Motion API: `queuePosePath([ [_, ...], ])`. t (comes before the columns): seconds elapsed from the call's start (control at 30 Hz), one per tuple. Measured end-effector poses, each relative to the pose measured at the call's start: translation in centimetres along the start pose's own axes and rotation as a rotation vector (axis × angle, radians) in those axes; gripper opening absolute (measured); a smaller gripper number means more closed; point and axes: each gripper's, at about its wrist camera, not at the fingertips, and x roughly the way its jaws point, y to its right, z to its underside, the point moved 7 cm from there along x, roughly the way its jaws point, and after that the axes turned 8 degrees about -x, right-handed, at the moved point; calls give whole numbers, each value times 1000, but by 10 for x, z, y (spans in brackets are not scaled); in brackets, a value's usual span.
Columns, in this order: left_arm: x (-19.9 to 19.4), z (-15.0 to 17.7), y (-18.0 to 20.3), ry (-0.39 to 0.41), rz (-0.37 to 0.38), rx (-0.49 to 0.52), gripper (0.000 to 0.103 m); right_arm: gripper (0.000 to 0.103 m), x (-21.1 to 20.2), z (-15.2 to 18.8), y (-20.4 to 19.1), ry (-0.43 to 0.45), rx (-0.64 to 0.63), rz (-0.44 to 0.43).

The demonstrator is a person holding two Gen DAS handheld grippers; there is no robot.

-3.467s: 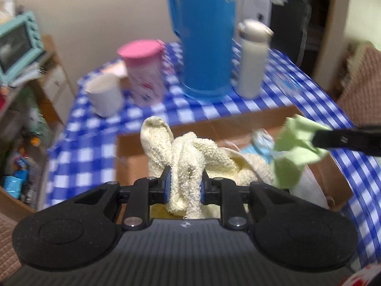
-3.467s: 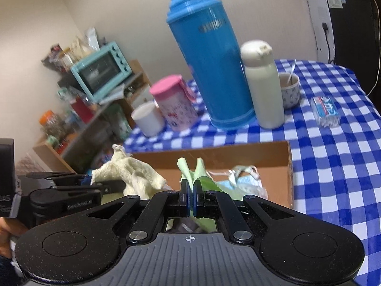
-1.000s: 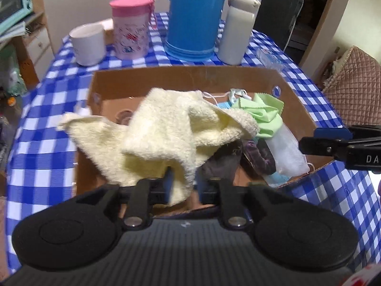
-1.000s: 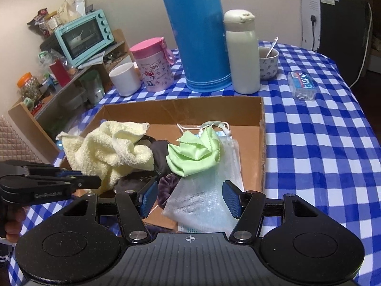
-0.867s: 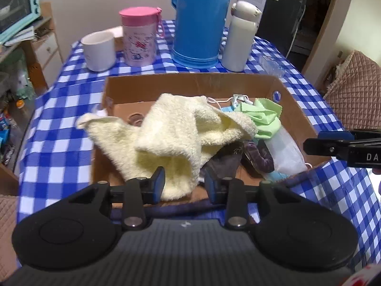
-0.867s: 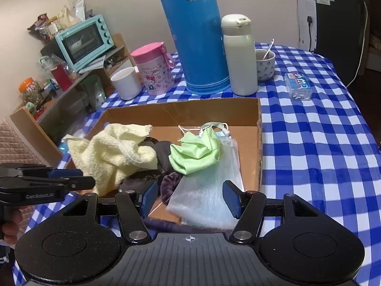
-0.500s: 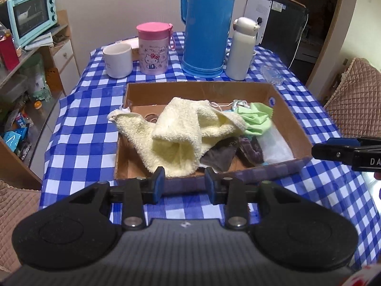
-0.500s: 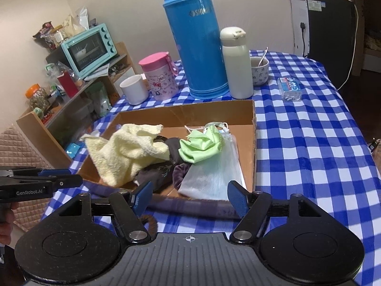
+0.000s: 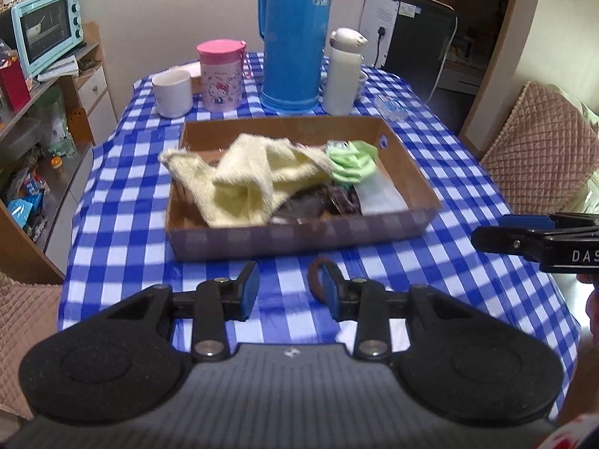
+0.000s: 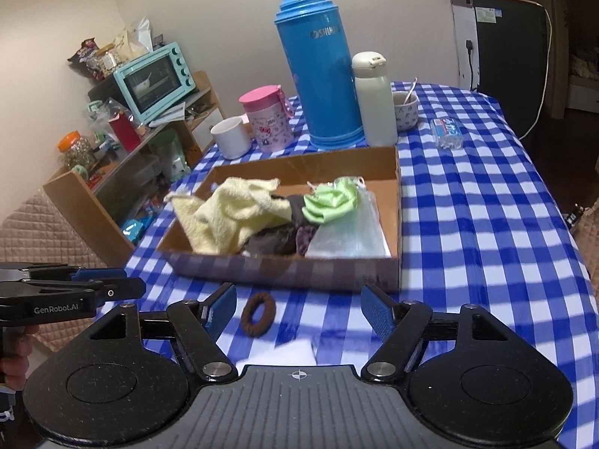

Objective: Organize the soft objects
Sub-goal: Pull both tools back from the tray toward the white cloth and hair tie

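Observation:
A cardboard box [image 9: 299,239] on the checked tablecloth holds a yellow towel [image 9: 239,183], a green cloth [image 9: 352,161], a clear mesh bag [image 9: 378,196] and dark cloths [image 9: 310,205]. The towel's corner hangs over the left wall. A brown hair tie [image 10: 258,314] lies on the cloth in front of the box. My left gripper [image 9: 288,292] hovers open before the box, holding nothing. My right gripper [image 10: 299,310] is opening, with nothing gripped; the hair tie lies on the table below its left finger. Each gripper also shows side-on in the other view: the right gripper [image 9: 498,230], the left gripper [image 10: 127,280].
Behind the box stand a blue thermos [image 9: 295,37], a white bottle [image 9: 342,71], a pink cup [image 9: 221,75] and a white mug [image 9: 173,93]. A tissue pack [image 10: 445,133] lies at the far right. A shelf with a toaster oven [image 10: 153,80] is left; a quilted chair [image 9: 539,149] is right.
Both grippers have drawn back and up from the box. The left let go of the yellow towel, the right let go of the green cloth and widened. The hair tie has come into view.

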Motion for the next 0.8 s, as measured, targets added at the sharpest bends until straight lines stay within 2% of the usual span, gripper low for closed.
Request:
queuePosePath([
  [0.5,-20,76,3,-111,-10,-21,34,74,-19,80,-18,-134,38,-28],
  [0.8,-19,98,5,-154,-17,-13,34,74,-13,100,-28,-184,49,-43],
])
